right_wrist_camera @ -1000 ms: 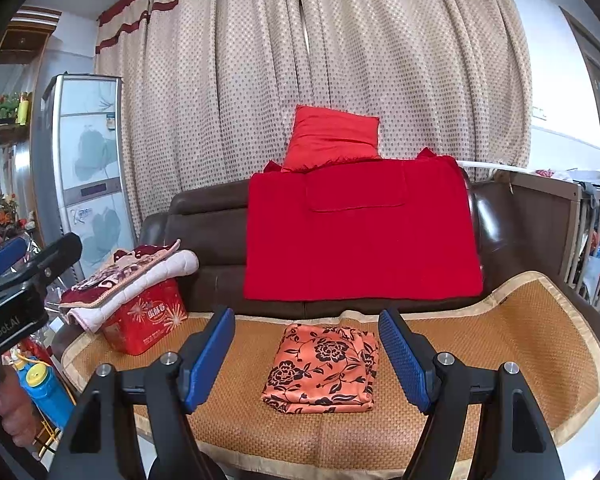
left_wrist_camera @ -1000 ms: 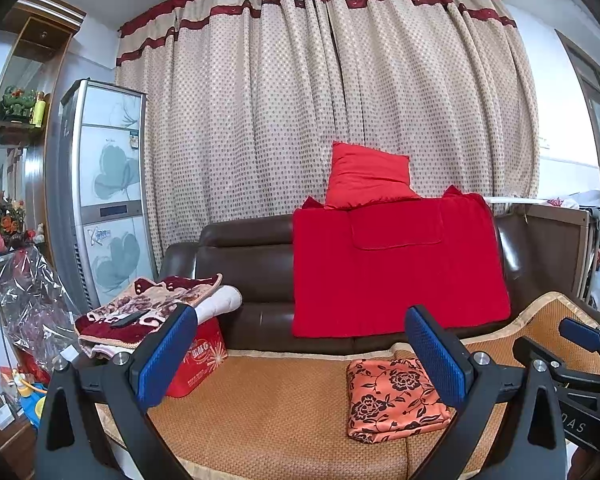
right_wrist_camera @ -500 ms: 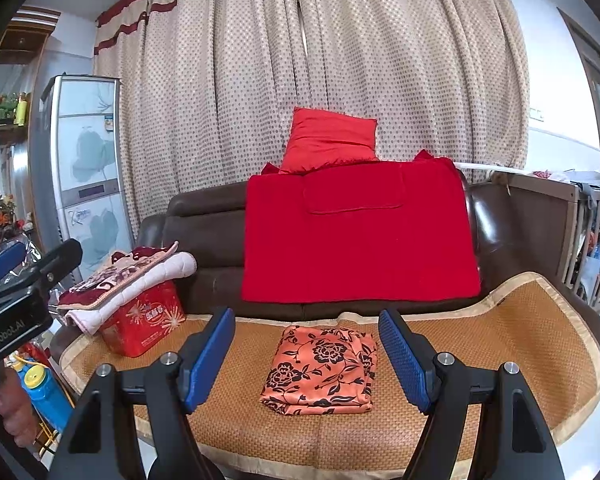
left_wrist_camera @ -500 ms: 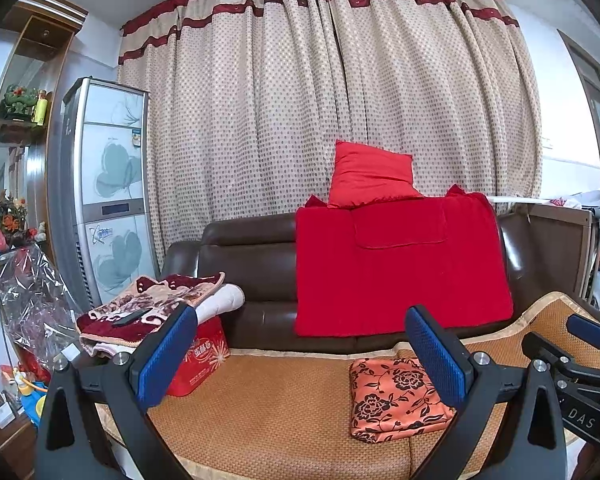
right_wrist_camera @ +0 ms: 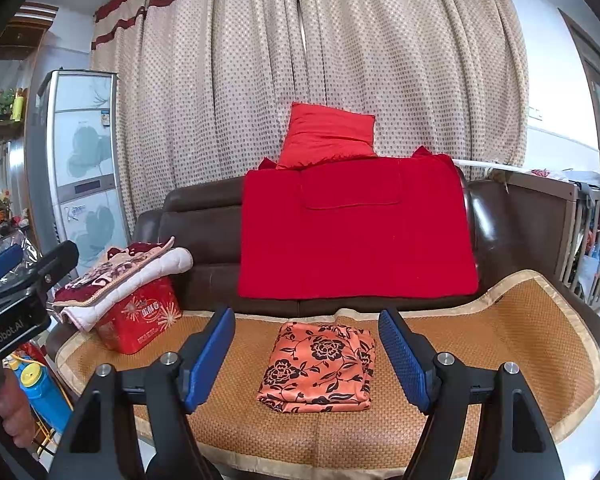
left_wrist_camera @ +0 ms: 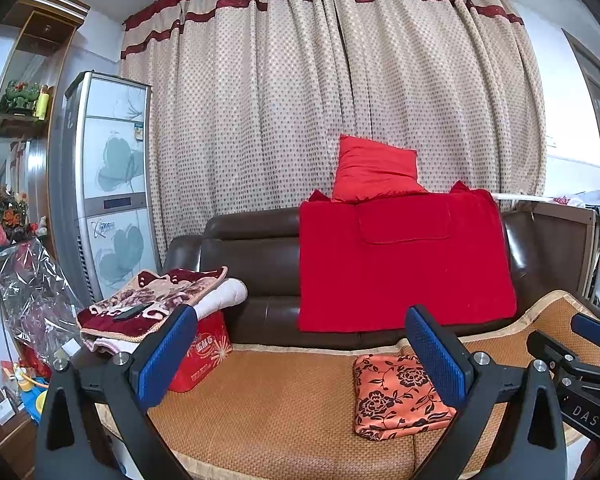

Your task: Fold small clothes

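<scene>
An orange cloth with black flowers [right_wrist_camera: 320, 364] lies folded into a neat rectangle on the woven mat [right_wrist_camera: 500, 340] that covers the sofa seat. In the left wrist view the same cloth [left_wrist_camera: 396, 396] sits low and right of centre, partly behind a blue pad. My right gripper [right_wrist_camera: 308, 360] is open, held back from the sofa with the cloth seen between its blue pads, apart from them. My left gripper [left_wrist_camera: 300, 356] is open too, with nothing between its fingers. The right gripper's tip [left_wrist_camera: 592, 330] shows at the far right edge.
A red blanket [right_wrist_camera: 356, 232] hangs over the brown sofa back, a red cushion [right_wrist_camera: 328, 136] above it. A red box [right_wrist_camera: 140, 316] with folded blankets [right_wrist_camera: 120, 276] stands at the seat's left end. A tall cabinet [left_wrist_camera: 104, 188] is left; a wooden crib [right_wrist_camera: 580, 240] right.
</scene>
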A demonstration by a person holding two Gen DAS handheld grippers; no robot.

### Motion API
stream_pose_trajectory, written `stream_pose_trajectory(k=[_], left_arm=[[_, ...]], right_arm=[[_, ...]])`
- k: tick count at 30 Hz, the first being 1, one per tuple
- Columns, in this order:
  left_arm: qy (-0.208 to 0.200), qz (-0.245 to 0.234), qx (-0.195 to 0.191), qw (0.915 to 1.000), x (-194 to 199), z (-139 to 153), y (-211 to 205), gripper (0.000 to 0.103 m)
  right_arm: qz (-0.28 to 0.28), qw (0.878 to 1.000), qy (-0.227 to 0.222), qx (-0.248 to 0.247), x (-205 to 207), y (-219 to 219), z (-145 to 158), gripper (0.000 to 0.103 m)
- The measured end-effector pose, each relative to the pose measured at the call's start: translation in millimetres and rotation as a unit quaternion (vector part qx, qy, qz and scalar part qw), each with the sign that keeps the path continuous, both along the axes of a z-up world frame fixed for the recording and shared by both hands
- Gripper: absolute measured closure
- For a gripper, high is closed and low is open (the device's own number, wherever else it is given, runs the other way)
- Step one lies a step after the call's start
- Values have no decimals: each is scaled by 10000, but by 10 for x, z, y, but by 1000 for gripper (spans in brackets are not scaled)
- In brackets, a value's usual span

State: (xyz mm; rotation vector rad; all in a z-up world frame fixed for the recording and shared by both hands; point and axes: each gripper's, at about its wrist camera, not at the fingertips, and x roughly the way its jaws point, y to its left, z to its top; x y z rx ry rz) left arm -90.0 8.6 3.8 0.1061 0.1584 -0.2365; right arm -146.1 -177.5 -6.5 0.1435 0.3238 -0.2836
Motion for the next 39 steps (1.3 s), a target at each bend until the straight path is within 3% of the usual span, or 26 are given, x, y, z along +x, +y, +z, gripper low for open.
stream_pose_trajectory(k=[39], left_arm=[[93,-40,43,9999,157,-62,-15,0]], right_arm=[[-37,9999,140,44,176,-19,-79,25]])
